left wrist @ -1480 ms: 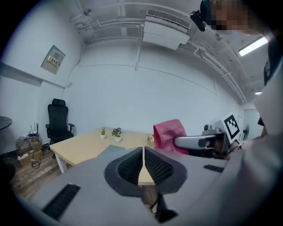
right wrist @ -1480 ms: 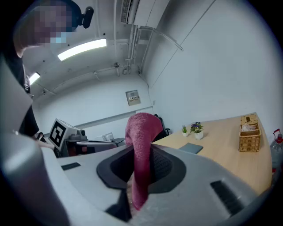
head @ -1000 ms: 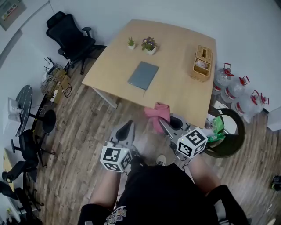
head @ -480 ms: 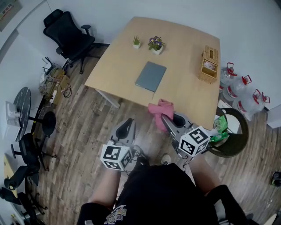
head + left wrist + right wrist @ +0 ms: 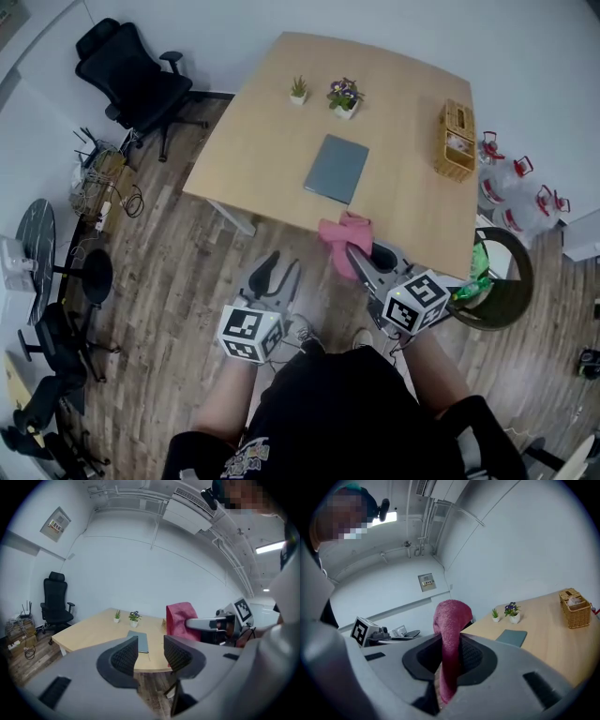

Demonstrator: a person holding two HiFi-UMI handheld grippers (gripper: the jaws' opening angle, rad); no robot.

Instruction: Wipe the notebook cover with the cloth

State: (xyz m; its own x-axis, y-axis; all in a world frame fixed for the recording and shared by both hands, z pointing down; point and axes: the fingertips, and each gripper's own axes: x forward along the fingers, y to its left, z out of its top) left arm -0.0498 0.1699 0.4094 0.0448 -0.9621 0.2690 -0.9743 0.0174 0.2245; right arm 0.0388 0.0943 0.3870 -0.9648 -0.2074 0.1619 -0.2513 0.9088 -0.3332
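Note:
A grey notebook (image 5: pixel 337 169) lies flat in the middle of the light wooden table (image 5: pixel 253 159); it also shows in the left gripper view (image 5: pixel 139 641) and the right gripper view (image 5: pixel 512 637). My right gripper (image 5: pixel 362 256) is shut on a pink cloth (image 5: pixel 342 241), which drapes over its jaws (image 5: pixel 449 634) just short of the table's near edge. My left gripper (image 5: pixel 277 277) hangs over the floor to the left of it. Its jaws have just been opening and now stand apart with nothing between them (image 5: pixel 151 652).
Two small potted plants (image 5: pixel 323 92) stand at the table's far side, a wicker basket (image 5: pixel 457 141) at its right edge. A black office chair (image 5: pixel 131 75) is at far left. Water bottles (image 5: pixel 511 183) and a round bin (image 5: pixel 502 281) sit right of the table.
Both grippers have moved forward toward the table, the cloth carried along. The left gripper's jaws, shut before, now stand apart.

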